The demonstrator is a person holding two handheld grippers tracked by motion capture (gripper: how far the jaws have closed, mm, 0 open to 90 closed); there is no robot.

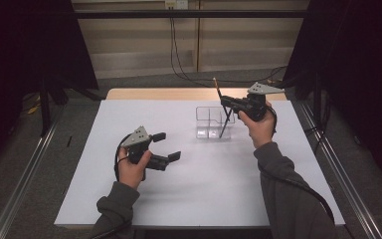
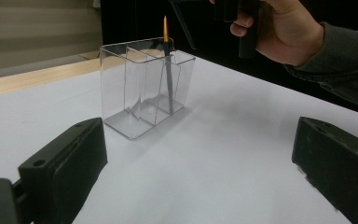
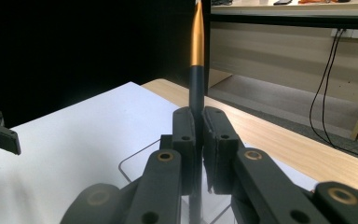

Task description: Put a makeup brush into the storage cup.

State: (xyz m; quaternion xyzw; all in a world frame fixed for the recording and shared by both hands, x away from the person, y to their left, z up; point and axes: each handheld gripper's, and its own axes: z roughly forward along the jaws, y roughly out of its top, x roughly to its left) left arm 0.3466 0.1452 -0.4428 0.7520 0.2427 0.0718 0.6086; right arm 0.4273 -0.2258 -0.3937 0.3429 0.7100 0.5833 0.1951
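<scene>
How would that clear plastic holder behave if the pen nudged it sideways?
The clear holder looks thin-walled, so probably light and likely to slide on the smooth white table. It stands tall on a narrow base, so it might tip. The pen looks stiff.

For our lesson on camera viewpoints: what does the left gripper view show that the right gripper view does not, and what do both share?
Left gripper view alone: the whole clear plastic divided organiser standing on the table, the dark pen's lower end inside it, and the person's right hand.

Right gripper view alone: the right gripper shut on the pen, and wall cables.

Both: the pen's orange tip, the white table top and part of the organiser.
</scene>
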